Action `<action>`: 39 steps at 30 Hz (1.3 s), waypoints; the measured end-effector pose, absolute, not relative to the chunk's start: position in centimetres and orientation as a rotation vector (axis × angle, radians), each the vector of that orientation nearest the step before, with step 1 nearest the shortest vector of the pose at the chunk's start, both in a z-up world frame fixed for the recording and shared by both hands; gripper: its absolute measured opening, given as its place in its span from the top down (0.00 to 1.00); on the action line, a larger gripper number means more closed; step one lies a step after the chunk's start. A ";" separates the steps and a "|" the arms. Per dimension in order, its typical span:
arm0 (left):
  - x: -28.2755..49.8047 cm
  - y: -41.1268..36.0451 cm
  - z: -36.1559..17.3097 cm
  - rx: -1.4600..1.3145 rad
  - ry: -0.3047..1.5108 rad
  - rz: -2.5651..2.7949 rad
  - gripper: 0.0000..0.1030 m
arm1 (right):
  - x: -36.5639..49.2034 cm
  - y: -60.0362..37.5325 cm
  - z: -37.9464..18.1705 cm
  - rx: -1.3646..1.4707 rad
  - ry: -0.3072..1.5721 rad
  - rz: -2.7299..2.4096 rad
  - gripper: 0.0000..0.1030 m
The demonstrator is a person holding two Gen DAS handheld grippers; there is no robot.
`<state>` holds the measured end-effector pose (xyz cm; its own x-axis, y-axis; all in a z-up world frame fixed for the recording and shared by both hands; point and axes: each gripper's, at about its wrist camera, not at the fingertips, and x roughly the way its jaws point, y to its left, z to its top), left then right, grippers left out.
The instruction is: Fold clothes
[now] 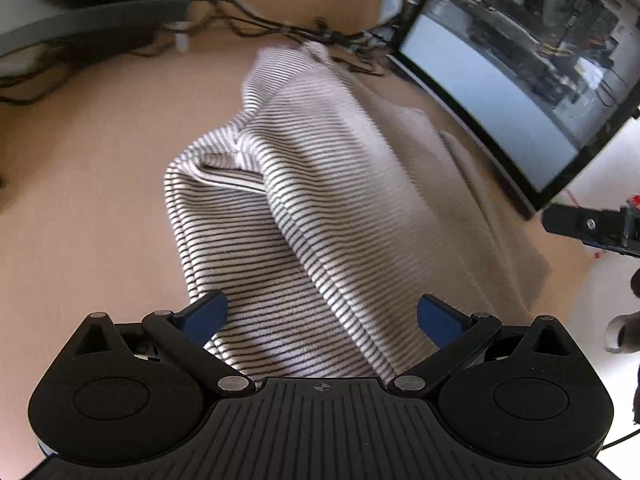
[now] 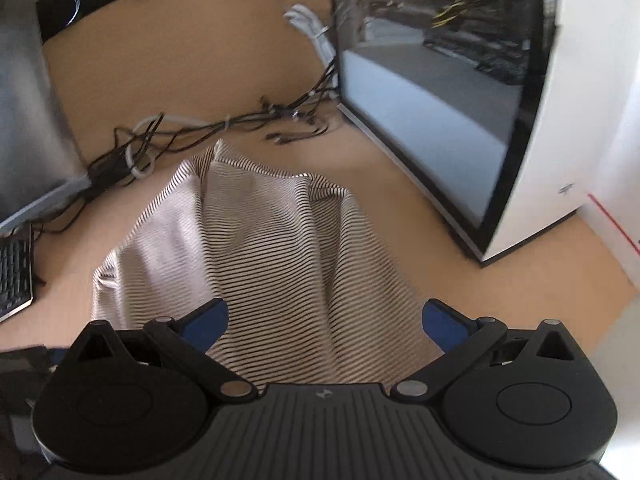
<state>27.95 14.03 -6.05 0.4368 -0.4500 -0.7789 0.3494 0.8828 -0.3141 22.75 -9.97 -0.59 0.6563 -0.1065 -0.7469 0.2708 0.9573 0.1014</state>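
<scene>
A white garment with thin black stripes lies bunched and draped on the tan wooden desk. My left gripper is open, its blue fingers standing wide apart with the near end of the cloth between them. In the right wrist view the same striped garment runs away from me. My right gripper is open too, blue fingers spread on either side of the cloth's near edge. Whether the cloth touches the pads is not visible. The other gripper shows at the left view's right edge.
A computer case with a glass side panel stands at the right. A tangle of cables lies at the back of the desk. A keyboard sits at the left edge, below a grey monitor stand.
</scene>
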 end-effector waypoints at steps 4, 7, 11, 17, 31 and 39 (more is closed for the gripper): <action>27.7 18.3 -6.0 -0.222 1.014 -0.483 0.00 | 23.4 -9.1 -1.7 0.223 0.866 -0.164 0.00; 28.0 20.5 -6.2 -0.401 1.063 -0.541 0.00 | 24.3 -8.8 -2.9 0.269 0.898 -0.111 0.00; 27.5 20.9 -5.7 -0.588 1.039 -0.620 0.00 | 24.9 -8.8 -4.6 0.297 0.924 -0.008 0.00; 27.2 17.9 -6.4 -0.567 1.050 -0.480 0.00 | 25.1 -11.0 -6.6 0.371 0.930 0.104 0.00; 25.9 16.5 -8.8 -0.816 1.185 -0.516 0.16 | 22.4 -14.2 -6.7 0.178 0.921 0.305 0.00; 27.2 14.7 -7.3 -0.680 1.150 -0.471 0.90 | 22.1 -14.2 -6.8 0.200 0.911 0.278 0.00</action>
<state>27.16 14.73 -7.35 0.3488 -0.6584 -0.6670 -0.0008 0.7115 -0.7027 22.08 -14.18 -6.78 0.5809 0.3207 -0.7481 -0.1522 0.9457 0.2873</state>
